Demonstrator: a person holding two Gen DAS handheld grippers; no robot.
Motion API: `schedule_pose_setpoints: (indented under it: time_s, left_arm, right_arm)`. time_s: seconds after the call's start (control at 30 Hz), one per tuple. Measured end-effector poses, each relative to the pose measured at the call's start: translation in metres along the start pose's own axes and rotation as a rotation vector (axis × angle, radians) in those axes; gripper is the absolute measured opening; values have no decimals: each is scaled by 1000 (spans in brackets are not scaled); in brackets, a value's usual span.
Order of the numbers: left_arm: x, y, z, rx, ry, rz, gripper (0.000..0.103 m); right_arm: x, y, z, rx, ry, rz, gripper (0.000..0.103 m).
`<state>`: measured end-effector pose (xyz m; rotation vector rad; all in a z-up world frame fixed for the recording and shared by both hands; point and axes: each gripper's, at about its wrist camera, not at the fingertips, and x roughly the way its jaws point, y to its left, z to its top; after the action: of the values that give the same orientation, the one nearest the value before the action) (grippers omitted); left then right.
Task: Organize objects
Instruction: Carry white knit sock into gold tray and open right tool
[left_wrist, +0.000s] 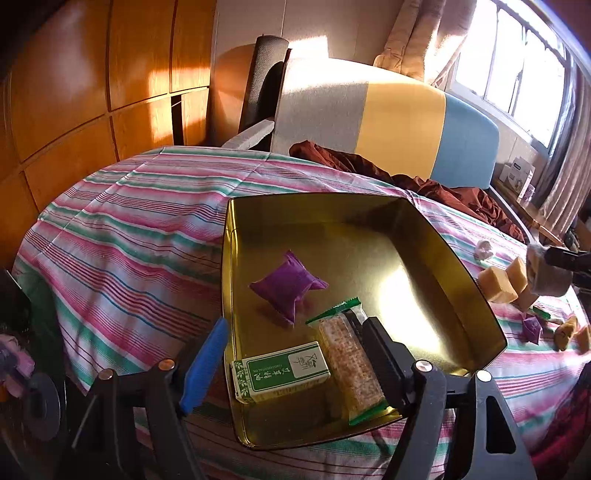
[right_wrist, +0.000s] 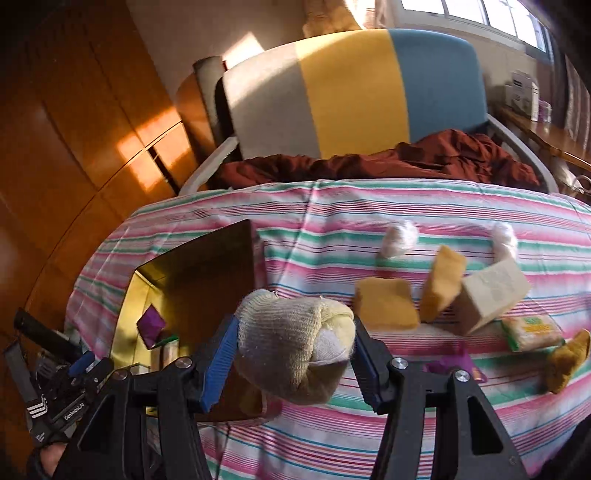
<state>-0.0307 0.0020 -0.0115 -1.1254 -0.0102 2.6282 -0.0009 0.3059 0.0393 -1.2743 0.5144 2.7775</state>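
A gold tin tray (left_wrist: 236, 280) lies on the striped cloth and also shows in the right wrist view (right_wrist: 207, 258). In it lie a purple packet (left_wrist: 288, 286), a green-and-white box (left_wrist: 282, 371) and a wrapped cracker bar (left_wrist: 351, 365). My left gripper (left_wrist: 295, 354) is open over the tray's near edge, its jaws either side of the box and bar. My right gripper (right_wrist: 291, 350) is shut on a rolled cream sock (right_wrist: 291, 339), held above the cloth right of the tray. The sock also shows at the right edge of the left wrist view (left_wrist: 546, 275).
Loose on the cloth right of the tray: tan blocks (right_wrist: 386, 308), a pale box (right_wrist: 491, 295), a green-wrapped snack (right_wrist: 532, 332), two white wrapped balls (right_wrist: 399, 240), a purple packet (right_wrist: 454, 363). A chair (right_wrist: 351, 92) with red cloth (right_wrist: 406, 158) stands behind. Wooden cabinets (left_wrist: 92, 92) are left.
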Motion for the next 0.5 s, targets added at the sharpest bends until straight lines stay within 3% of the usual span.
schedule_pose_setpoints:
  time_s: [0.13, 0.27, 0.5]
  left_arm:
    - [-1, 11, -4, -32, 7, 6, 85]
    - [-1, 24, -7, -73, 17, 12, 89]
    - [-1, 42, -11, -113, 22, 23, 92]
  right_arm:
    - [32, 41, 3, -60, 47, 52, 59]
    - [66, 69, 0, -121, 106, 49, 59]
    - [101, 94, -37, -250, 267, 44, 60]
